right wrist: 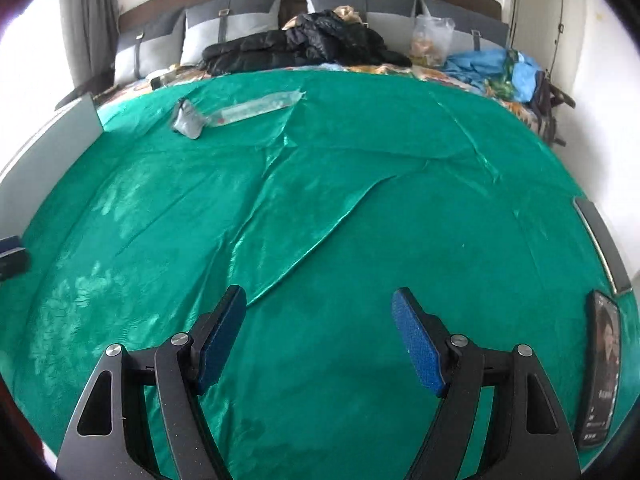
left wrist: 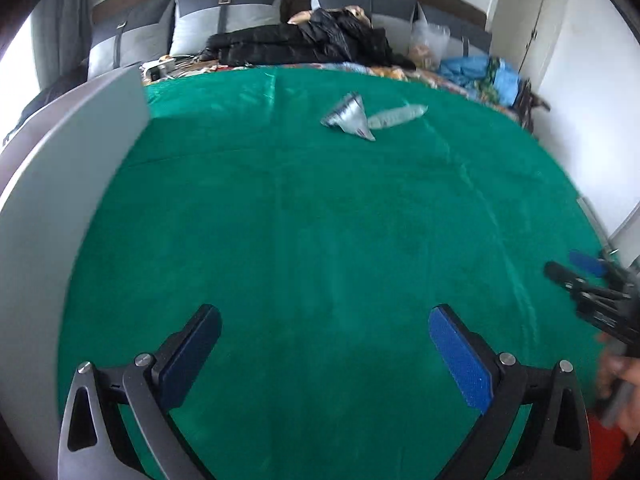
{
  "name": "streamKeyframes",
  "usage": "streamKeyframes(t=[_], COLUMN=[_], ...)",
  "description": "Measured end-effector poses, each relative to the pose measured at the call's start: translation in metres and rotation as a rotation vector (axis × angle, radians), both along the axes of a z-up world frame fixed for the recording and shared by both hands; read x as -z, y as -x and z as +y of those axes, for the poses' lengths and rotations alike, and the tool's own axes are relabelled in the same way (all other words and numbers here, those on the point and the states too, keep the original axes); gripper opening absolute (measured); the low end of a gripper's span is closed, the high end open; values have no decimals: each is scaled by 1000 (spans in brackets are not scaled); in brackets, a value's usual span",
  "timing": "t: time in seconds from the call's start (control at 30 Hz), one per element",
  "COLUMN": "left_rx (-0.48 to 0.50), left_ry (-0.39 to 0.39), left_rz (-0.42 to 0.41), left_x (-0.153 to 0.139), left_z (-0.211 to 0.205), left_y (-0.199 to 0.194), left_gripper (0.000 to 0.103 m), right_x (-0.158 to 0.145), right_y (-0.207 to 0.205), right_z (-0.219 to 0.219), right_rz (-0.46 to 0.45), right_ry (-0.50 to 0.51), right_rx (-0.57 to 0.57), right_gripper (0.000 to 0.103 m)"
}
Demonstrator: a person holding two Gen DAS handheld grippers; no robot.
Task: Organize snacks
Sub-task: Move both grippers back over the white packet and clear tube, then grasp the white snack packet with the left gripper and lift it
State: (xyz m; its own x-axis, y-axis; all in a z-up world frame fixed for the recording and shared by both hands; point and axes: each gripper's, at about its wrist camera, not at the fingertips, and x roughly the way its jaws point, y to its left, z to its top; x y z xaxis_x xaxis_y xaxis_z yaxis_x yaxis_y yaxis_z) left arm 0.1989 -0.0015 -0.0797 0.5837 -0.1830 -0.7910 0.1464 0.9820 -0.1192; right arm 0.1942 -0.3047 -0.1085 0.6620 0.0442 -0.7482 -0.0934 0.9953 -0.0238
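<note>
Two snack packets lie together far out on the green cloth [left wrist: 320,220]: a crumpled silver packet [left wrist: 348,118] and a long clear packet [left wrist: 396,116] touching its right side. The right wrist view shows the same silver packet [right wrist: 188,120] and clear packet [right wrist: 260,108] at the upper left. My left gripper [left wrist: 324,320] is open over bare cloth with nothing between its blue pads. My right gripper [right wrist: 320,300] is open too, and empty. In the left wrist view the right gripper [left wrist: 572,268] shows at the right edge, held by a hand [left wrist: 624,380].
A grey box wall [left wrist: 80,168] stands along the left side of the cloth. A phone [right wrist: 600,368] and a grey tray edge [right wrist: 600,240] lie at the right. Pillows, a black jacket [right wrist: 300,48], a clear bag and blue cloth lie beyond the far edge.
</note>
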Motion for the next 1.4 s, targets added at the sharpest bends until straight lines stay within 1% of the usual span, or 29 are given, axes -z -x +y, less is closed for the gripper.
streamKeyframes(t=[0.1,0.2,0.27,0.33,0.6,0.7,0.77,1.07,1.13,1.2,1.27,1.37,1.4], left_rx=[10,21,17,13,5,5,4,5,13,47,68,61,37], left_ry=[-39,-80,-109,-93,-102,-103,-103,-103,-106,-93,-87,-81,-66], left_rz=[0,27,15,9,2,2,2,3,16,35,23,-32,-53], left_x=[11,25,28,29,30,30,30,31,30,27,20,-2,-9], left_z=[-18,-24,-24,-22,-22,-22,-22,-21,-22,-27,-35,-51,-54], left_y=[-18,-30,-34,-34,-33,-33,-33,-33,-36,-49,-65,-106,-127], left_gripper=[102,102,103,103,103,103,103,103,103,102,102,102,102], right_x=[2,3,4,6,11,11,11,13,13,12,12,13,13], right_y=[-1,-8,-5,-5,-10,-10,-10,-9,-9,-9,-9,-9,-9], right_z=[6,9,13,15,18,19,19,20,20,19,19,20,20], right_rz=[25,28,22,21,36,39,41,49,50,50,50,50,50], right_ry=[-18,-23,-10,-6,-11,-5,-7,-12,-14,-14,-14,-14,-14], right_rx=[-1,-4,-13,-18,-24,-25,-23,-27,-30,-30,-30,-31,-31], right_gripper=[78,78,78,78,79,81,85,89,90,90,90,90,90])
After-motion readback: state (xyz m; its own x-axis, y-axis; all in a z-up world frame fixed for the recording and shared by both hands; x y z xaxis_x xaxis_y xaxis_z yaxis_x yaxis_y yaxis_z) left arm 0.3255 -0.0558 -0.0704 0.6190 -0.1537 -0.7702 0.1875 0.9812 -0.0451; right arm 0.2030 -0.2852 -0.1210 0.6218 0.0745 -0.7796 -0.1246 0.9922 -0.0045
